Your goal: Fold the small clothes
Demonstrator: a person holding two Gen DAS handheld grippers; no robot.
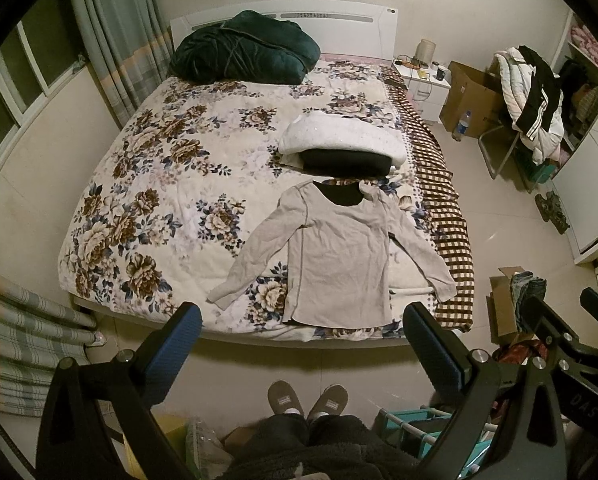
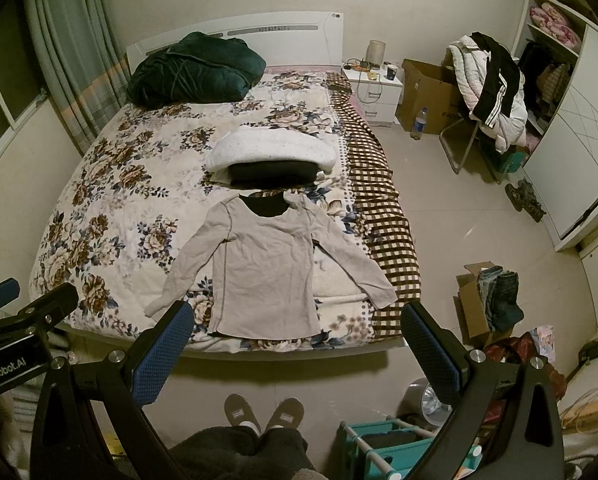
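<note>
Shirt, grey and long-sleeved, lies flat and face-up on the floral bedspread near the foot of the bed, collar toward the headboard, hem at the near edge. Both sleeves are spread outward; the right-side sleeve cuff lies just beside the checked blanket. A stack of folded clothes sits just beyond the collar.

The left hand-held gripper and the right hand-held gripper are both held above the floor short of the bed, jaws spread wide, gripping nothing.

Folding appears not yet begun. Recommended procedure:

1. Bring each hand-held gripper down to a sleeve, one near the cuff and one near the shoulder.
2. Pinch only the shirt fabric; the bedspread beneath could be caught too.
3. Lay each sleeve across the body before folding hem to collar.
4. Keep the fabric taut to avoid wrinkles.
</note>
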